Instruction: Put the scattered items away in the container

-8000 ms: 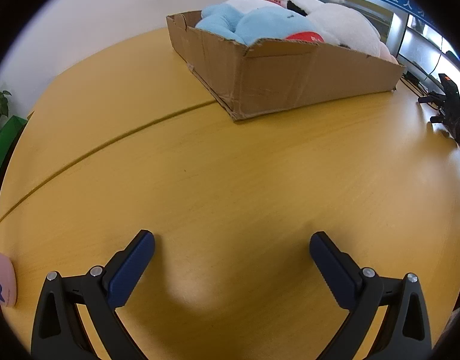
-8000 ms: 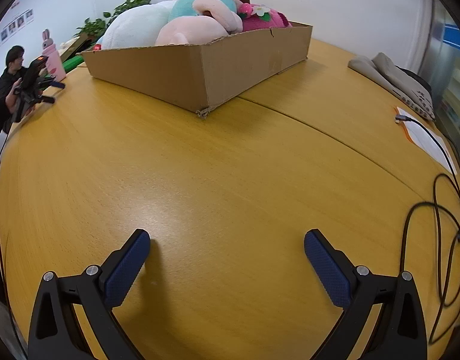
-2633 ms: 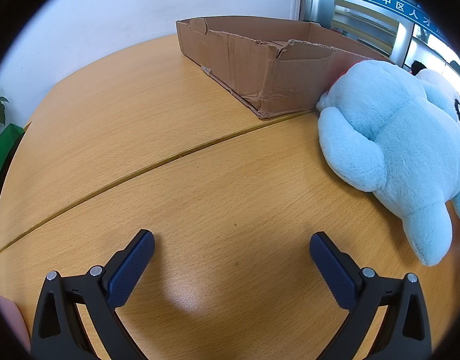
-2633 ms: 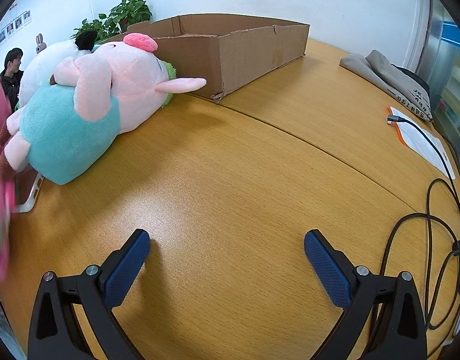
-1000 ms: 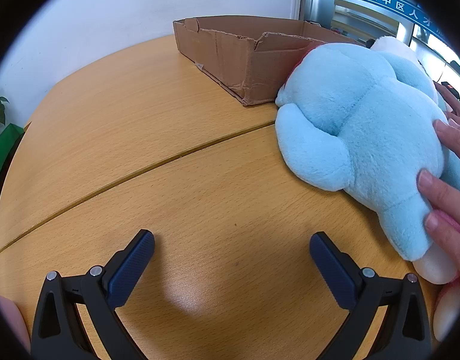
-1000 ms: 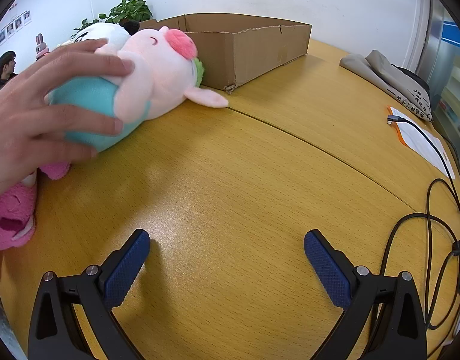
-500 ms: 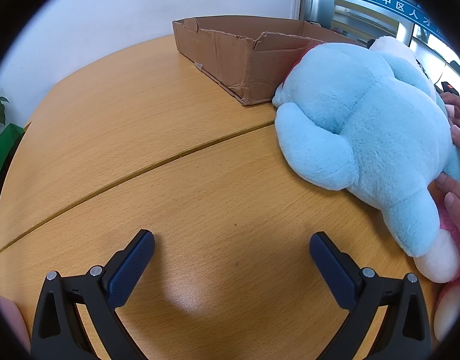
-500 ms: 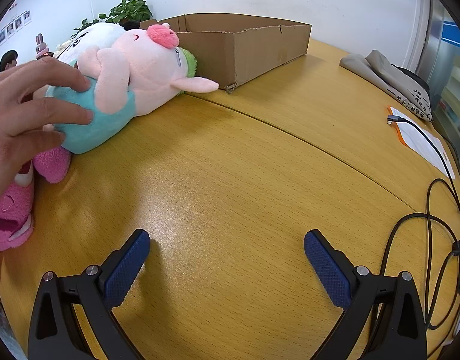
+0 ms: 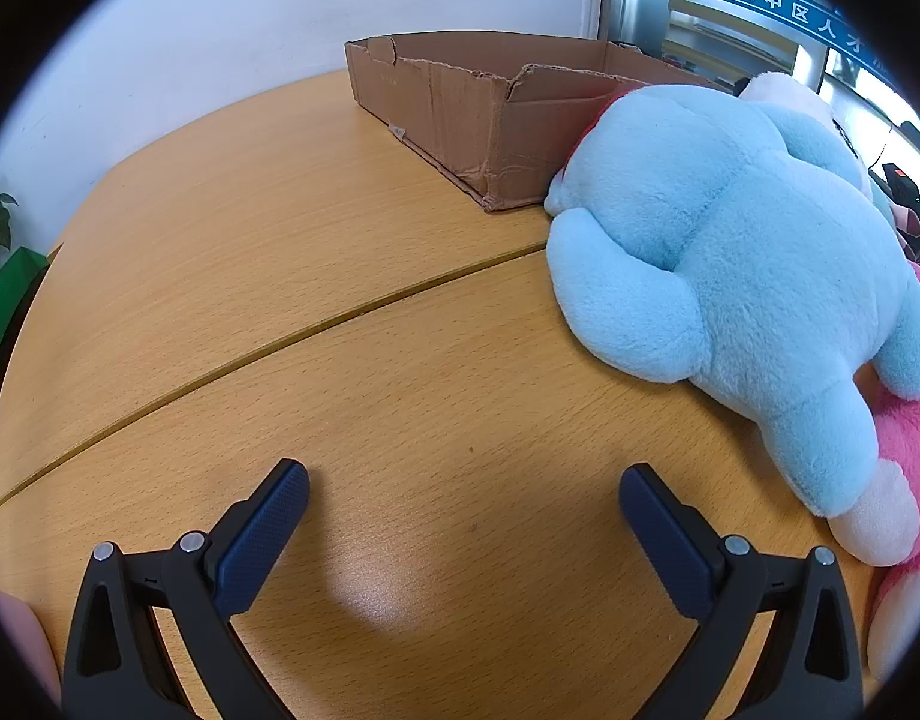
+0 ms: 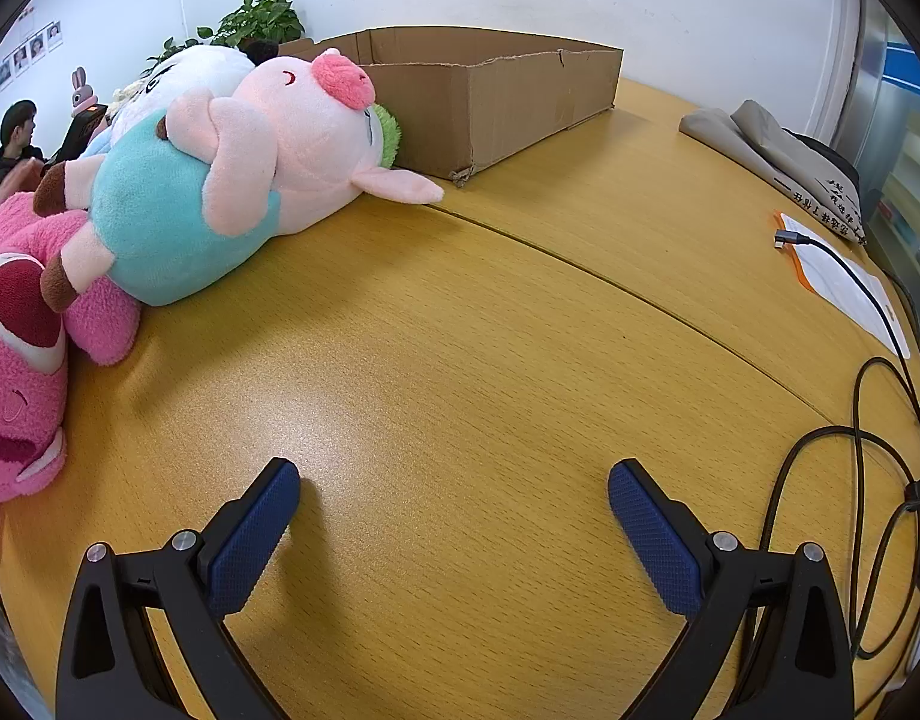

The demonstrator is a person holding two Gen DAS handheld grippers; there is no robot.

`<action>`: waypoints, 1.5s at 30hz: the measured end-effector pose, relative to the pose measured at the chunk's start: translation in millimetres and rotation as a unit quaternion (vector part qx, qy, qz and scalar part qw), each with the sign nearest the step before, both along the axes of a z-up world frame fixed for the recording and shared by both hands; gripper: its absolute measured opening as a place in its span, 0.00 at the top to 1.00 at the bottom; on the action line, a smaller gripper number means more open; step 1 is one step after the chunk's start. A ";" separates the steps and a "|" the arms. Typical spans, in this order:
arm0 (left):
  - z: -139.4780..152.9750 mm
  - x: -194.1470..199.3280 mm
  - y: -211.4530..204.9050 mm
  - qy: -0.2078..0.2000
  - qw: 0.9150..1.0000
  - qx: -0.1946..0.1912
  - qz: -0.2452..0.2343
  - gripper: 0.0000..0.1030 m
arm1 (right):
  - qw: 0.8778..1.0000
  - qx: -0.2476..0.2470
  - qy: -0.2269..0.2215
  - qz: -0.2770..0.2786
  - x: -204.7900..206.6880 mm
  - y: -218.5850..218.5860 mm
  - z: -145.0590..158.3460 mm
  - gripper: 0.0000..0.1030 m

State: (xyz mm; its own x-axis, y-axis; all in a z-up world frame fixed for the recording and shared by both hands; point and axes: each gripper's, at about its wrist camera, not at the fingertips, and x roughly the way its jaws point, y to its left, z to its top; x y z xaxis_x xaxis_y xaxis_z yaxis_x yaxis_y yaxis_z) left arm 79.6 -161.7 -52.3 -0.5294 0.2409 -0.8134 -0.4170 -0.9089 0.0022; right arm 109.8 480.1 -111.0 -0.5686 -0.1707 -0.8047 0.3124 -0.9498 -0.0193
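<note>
We see the cardboard box (image 9: 496,114) lying empty on the tabletop (image 9: 280,252), with the blue plush (image 9: 730,276), pig plush (image 10: 244,168) and pink plush (image 10: 22,330) heaped beside it; our left tongs (image 9: 463,501) and right tongs (image 10: 454,495) gape wide, empty, ready to grab.

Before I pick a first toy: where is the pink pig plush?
In the right wrist view, the pink pig plush lies upper left on the wooden table, beside the cardboard box.

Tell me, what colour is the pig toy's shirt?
Teal-blue; the pig toy shows best in the right wrist view.
</note>
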 end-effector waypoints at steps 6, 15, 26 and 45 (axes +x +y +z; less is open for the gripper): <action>-0.2 2.2 -1.7 0.000 1.000 0.000 0.003 0.00 | 1.000 0.002 0.001 -0.015 0.4 -2.1 0.0 0.00; -0.9 15.2 2.5 0.001 0.996 -0.002 0.087 0.00 | 0.981 0.002 0.001 -0.193 16.8 -34.1 0.4 0.00; 18.8 33.7 11.3 0.005 0.987 -0.016 0.163 0.00 | 0.970 0.001 0.001 -0.243 14.1 -41.5 1.9 0.00; 130.8 147.6 147.9 0.048 0.974 0.219 0.021 0.01 | 0.959 -0.186 0.143 -0.162 111.3 -150.2 136.4 0.00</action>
State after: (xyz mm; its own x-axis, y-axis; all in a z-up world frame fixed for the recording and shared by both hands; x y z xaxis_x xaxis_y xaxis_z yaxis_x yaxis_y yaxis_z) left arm 227.2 -13.8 78.5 -0.6148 0.5300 -0.5841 -0.3962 -0.8479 -0.3523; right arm 221.1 330.0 25.4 -0.8281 -0.1920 -0.5267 0.0315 -0.9540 0.2981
